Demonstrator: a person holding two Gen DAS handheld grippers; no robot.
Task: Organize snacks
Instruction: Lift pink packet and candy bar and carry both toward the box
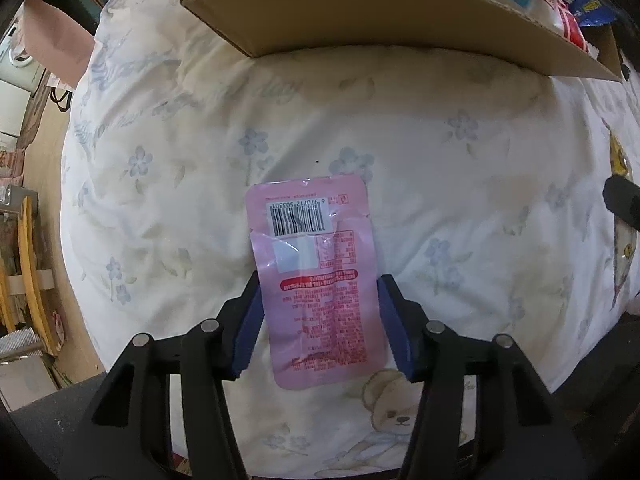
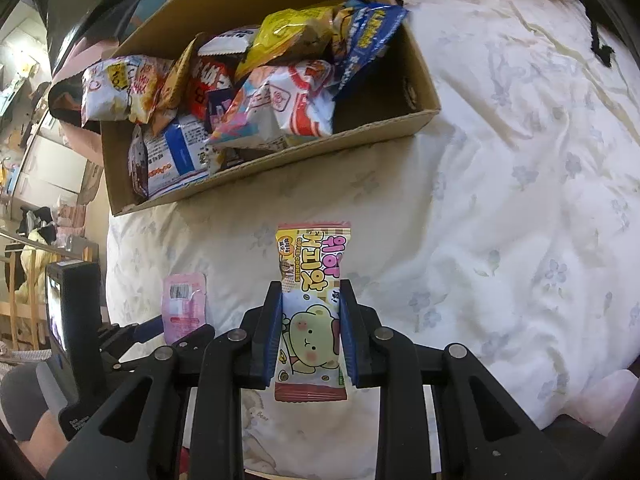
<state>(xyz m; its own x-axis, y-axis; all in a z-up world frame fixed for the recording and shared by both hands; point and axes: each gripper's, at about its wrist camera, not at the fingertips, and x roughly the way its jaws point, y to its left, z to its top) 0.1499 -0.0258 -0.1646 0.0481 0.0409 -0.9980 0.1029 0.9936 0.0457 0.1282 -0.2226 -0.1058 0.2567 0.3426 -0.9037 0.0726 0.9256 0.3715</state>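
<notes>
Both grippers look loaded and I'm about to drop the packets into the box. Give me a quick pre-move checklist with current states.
1. Left gripper shut on the pink pouch: ok, pads on both side edges.
2. Right gripper shut on the wafer packet: ok, pads on both sides.
3. Both packets lifted off the bedspread: cannot tell.
4. Box open on top: ok.
5. Free room in the box: ok at its right end, where bare cardboard shows; the rest is piled with snack bags.
6. Grippers apart from each other: ok, the left one sits well to the side in the right wrist view.
</notes>
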